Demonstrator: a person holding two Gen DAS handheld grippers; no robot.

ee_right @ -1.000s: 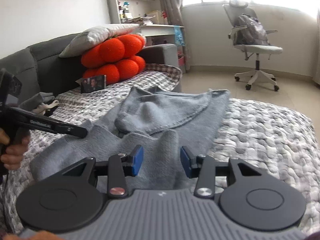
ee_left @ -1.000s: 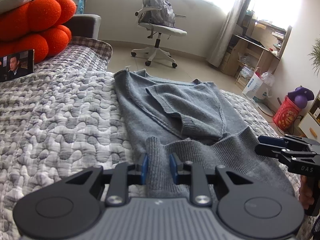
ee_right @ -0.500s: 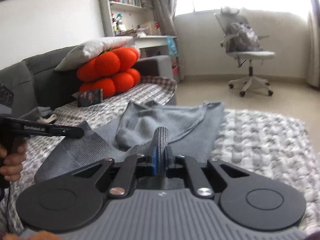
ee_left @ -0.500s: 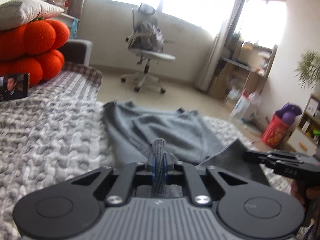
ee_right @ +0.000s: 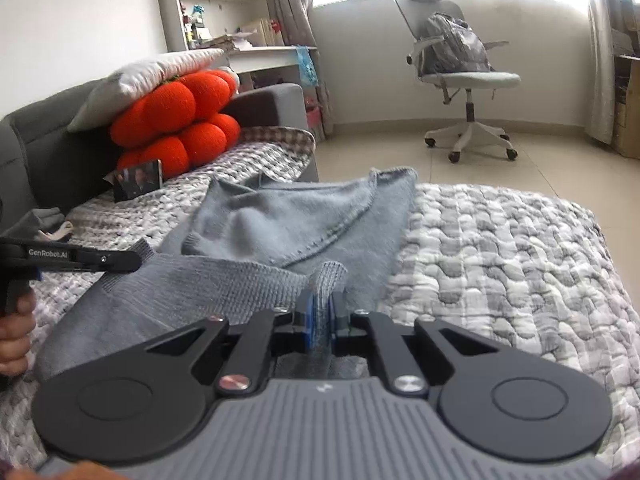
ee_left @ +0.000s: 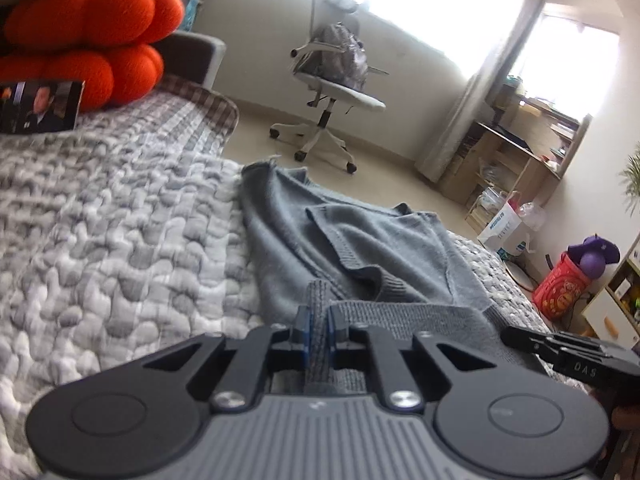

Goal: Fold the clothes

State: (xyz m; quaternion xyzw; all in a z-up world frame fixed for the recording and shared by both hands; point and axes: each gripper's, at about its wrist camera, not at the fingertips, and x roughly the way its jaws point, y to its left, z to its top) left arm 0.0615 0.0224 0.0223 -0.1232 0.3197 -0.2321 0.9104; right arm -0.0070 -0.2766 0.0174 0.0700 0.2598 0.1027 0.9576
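A grey knit sweater (ee_left: 360, 248) lies on the quilted bed cover (ee_left: 120, 240), its sleeves folded across the body. It also shows in the right wrist view (ee_right: 304, 216). My left gripper (ee_left: 318, 326) is shut on the ribbed hem at its left corner. My right gripper (ee_right: 320, 316) is shut on the hem at its right corner. The hem is lifted off the bed and stretched between the two grippers. Each gripper shows at the edge of the other's view, the right one (ee_left: 568, 356) and the left one (ee_right: 80, 258).
Orange round cushions (ee_right: 176, 120) and a small photo (ee_right: 138, 180) sit at the head of the bed, with a grey sofa arm (ee_right: 272, 100) behind. An office chair (ee_right: 464, 80) stands on the floor beyond the bed. Shelves and a red bucket (ee_left: 560, 284) are on the right.
Both grippers have closed on the sweater's ribbed hem. They have lifted it off the bed and carried it forward over the sweater's body.
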